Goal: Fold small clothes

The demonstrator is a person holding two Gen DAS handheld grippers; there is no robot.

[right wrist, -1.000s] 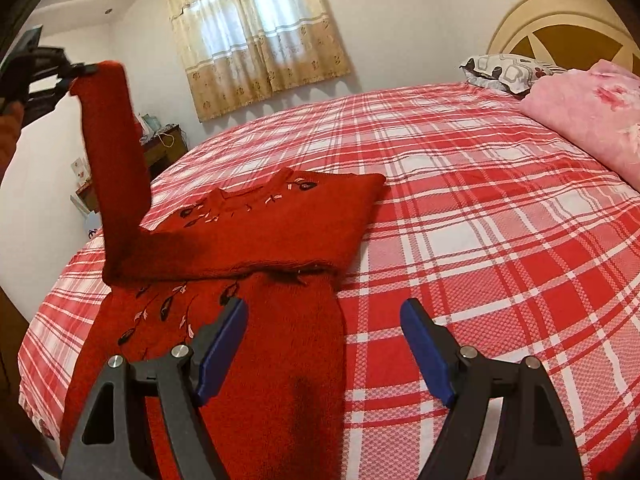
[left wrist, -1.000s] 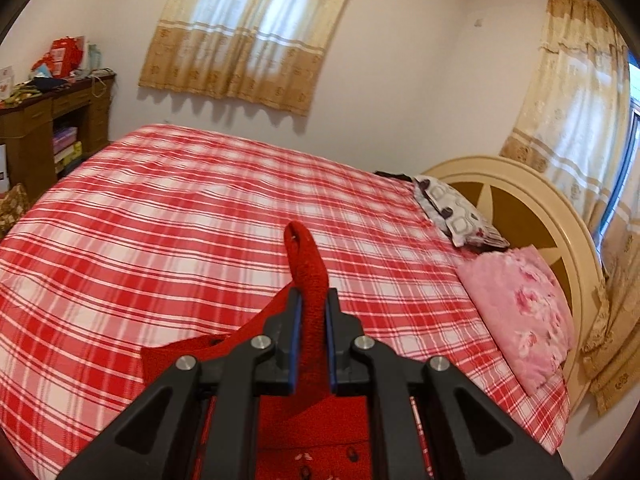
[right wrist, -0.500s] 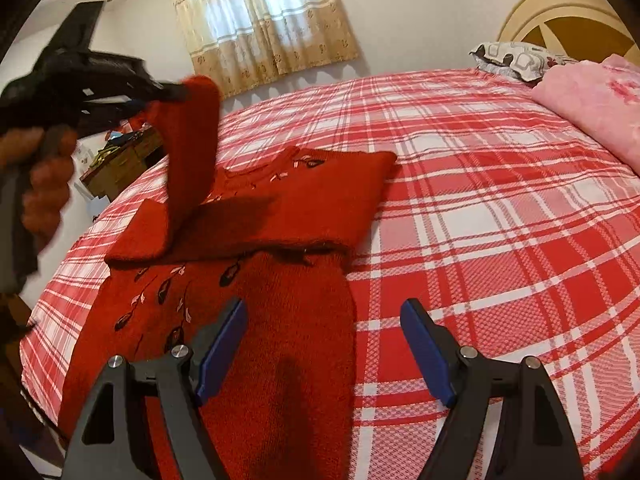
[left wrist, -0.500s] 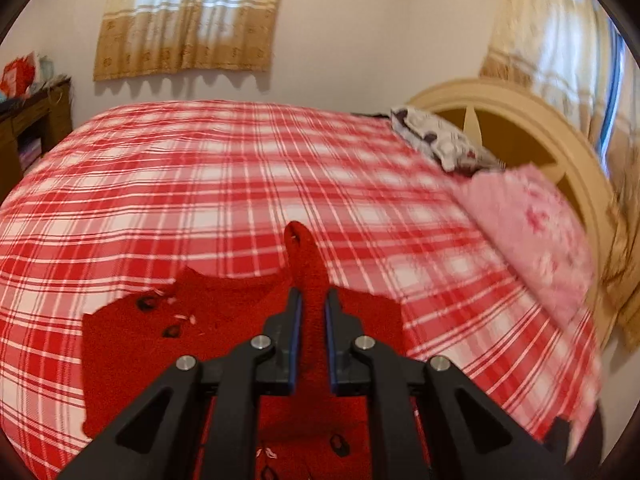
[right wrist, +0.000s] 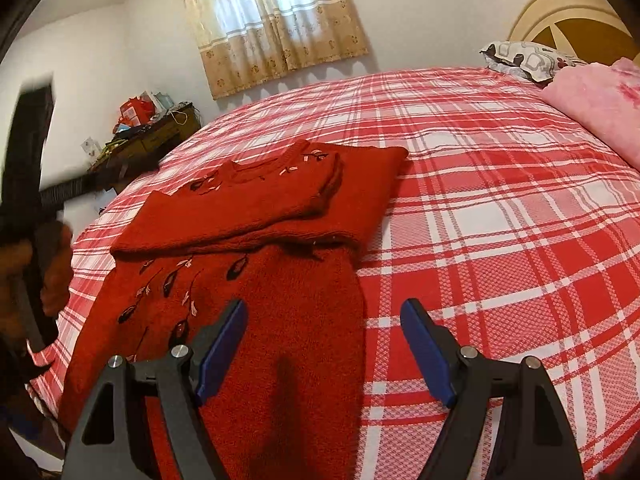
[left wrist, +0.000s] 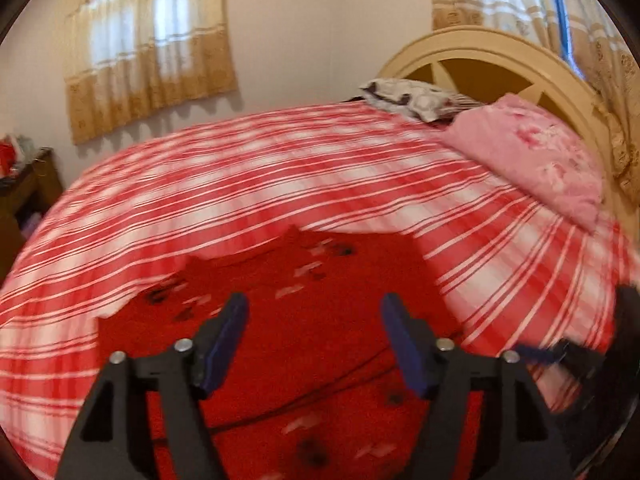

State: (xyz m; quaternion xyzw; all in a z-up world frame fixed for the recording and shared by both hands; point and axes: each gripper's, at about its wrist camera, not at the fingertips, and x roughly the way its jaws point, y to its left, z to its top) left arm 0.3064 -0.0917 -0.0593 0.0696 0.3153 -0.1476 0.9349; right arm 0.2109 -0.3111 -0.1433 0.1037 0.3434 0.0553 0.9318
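A red knitted sweater (right wrist: 256,264) with dark leaf embroidery lies on the red and white plaid bed (right wrist: 500,220). Both sleeves are folded across its chest. In the blurred left wrist view the sweater (left wrist: 312,312) fills the lower middle. My left gripper (left wrist: 314,332) is open and empty, just above the sweater. My right gripper (right wrist: 322,344) is open and empty over the sweater's lower right edge. The left gripper's black body (right wrist: 28,168) and the hand holding it show at the left edge of the right wrist view.
A pink pillow (left wrist: 536,160) and a patterned pillow (left wrist: 412,98) lie by the cream headboard (left wrist: 480,60). A cluttered wooden desk (right wrist: 148,140) stands beyond the bed's far left side. Curtained windows (right wrist: 272,20) are behind.
My left gripper has opened and let go of the sleeve, which now lies folded across the sweater's chest. The left gripper has dropped low and swung. The right gripper has barely moved.
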